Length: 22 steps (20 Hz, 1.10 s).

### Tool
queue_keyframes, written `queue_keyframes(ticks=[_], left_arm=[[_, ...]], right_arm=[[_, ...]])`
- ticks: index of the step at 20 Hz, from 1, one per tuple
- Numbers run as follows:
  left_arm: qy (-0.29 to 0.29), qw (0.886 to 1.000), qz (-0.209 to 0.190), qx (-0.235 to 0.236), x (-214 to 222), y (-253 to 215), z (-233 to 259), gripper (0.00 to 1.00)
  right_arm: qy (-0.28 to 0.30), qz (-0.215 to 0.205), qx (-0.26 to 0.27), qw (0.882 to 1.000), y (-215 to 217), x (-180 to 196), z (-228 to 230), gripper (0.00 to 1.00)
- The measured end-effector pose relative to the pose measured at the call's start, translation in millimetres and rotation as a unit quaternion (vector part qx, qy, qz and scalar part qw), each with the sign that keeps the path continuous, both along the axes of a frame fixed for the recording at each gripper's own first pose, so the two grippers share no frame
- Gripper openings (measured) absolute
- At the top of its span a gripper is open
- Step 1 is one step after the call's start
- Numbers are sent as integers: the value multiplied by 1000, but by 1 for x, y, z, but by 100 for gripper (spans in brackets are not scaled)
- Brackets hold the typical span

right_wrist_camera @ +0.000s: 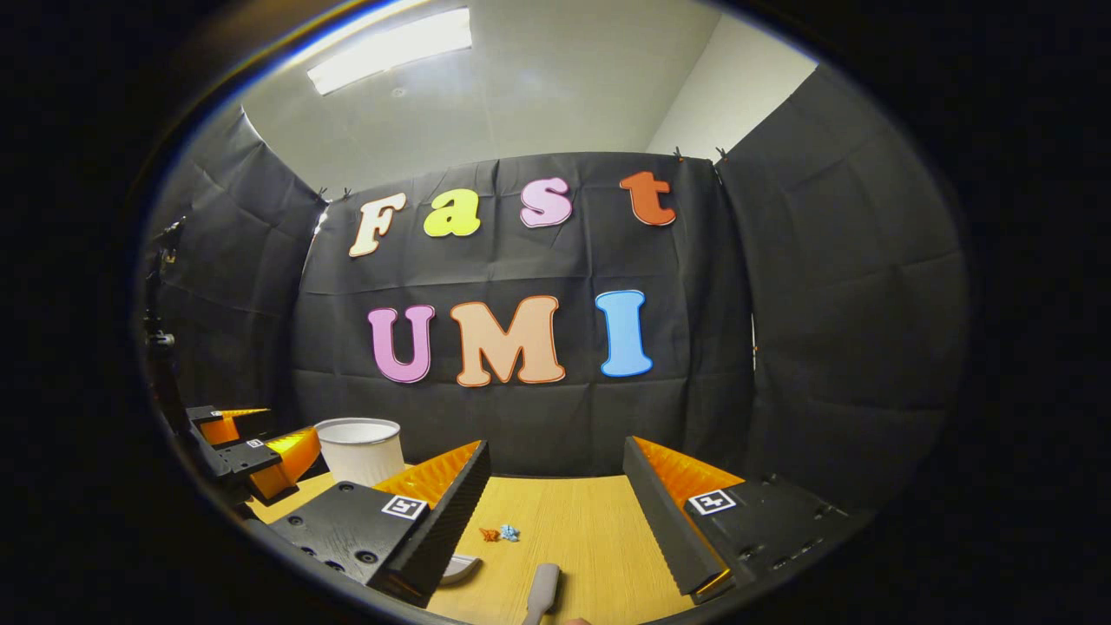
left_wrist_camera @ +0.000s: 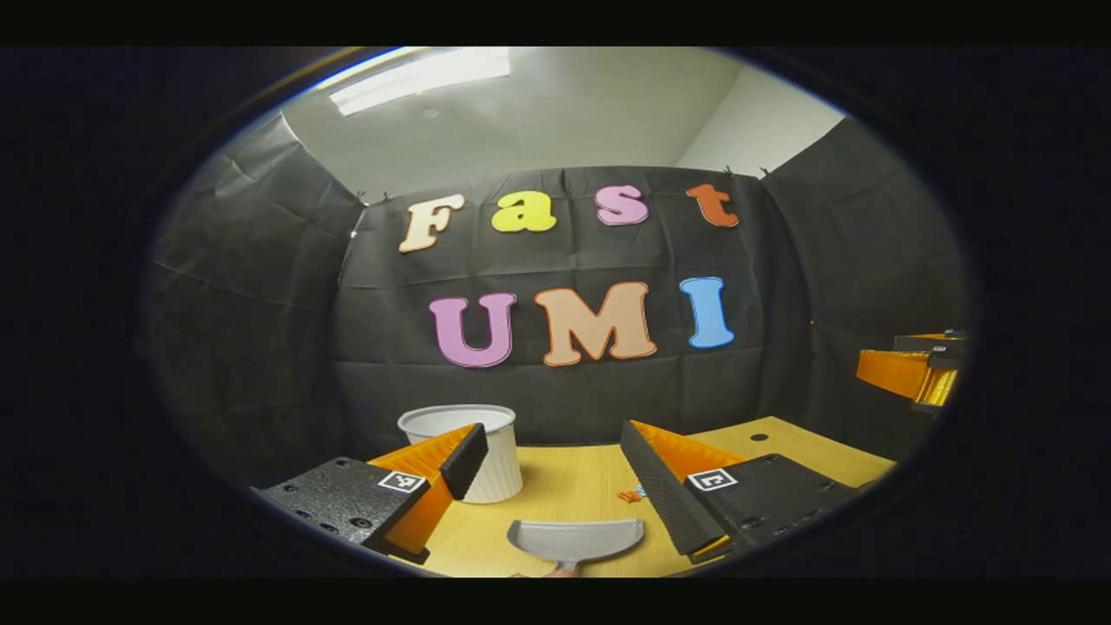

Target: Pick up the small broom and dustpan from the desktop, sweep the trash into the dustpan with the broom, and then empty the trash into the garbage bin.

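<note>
Low in the left gripper view, the left tongs (left_wrist_camera: pixel 555 486) stand wide apart with nothing between them, and just beyond, at the bottom centre of the frame, lies the grey dustpan (left_wrist_camera: pixel 576 539) flat on the wooden surface (left_wrist_camera: pixel 564 486). Its pan looks like thin moulded plastic, so light, fairly stiff and somewhat slick; the short handle stub at the bottom edge of the frame seems the sensible place to pinch, since the broad blade offers no purchase. In the right gripper view the right tongs (right_wrist_camera: pixel 555 512) are likewise spread and empty, and at the bottom centre a pale handle (right_wrist_camera: pixel 542 592) pokes in, probably the small broom, whose bristle end I cannot see. That handle should be rigid and light; gripping mid-handle would give control. Farther along the surface, near the frame's middle, sit small scraps of trash (right_wrist_camera: pixel 501 533), orange and blue, feather-light and apt to scatter. Farthest, at lower left, stands the white ribbed bin (left_wrist_camera: pixel 477 451), open-topped and probably easy to tip
</note>
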<state>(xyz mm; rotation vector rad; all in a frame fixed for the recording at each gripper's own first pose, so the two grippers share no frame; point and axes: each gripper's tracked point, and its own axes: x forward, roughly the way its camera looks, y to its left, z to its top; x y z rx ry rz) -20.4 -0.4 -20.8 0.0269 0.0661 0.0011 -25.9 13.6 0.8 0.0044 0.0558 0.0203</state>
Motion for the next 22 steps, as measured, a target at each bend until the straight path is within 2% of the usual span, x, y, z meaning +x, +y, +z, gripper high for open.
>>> queue_keyframes(ticks=[6, 12, 14, 15, 18, 19, 22], left_arm=[[69, 997, -23, 2, -1, -4, -46, 92], [157, 987, -41, 2, -11, -7, -108, 92], [187, 981, -45, 12, -16, -7, -130, 94], [201, 978, -48, 14, -19, -7, -140, 93], [250, 966, -59, 18, -32, -11, -177, 96], [265, 962, -62, 16, -36, -12, -189, 92], [313, 947, -62, 19, -48, -10, -224, 92]], right_arm=[[55, 9, -5, 998, 10, 4, -38, 92], [142, 20, -26, 989, 18, 1, -103, 93], [174, 23, -32, 984, 22, 0, -128, 96], [190, 24, -35, 981, 22, -4, -141, 93], [246, 28, -43, 968, 25, -11, -184, 93], [264, 30, -46, 963, 26, -15, -198, 93], [312, 38, -57, 948, 31, -23, -237, 93]])
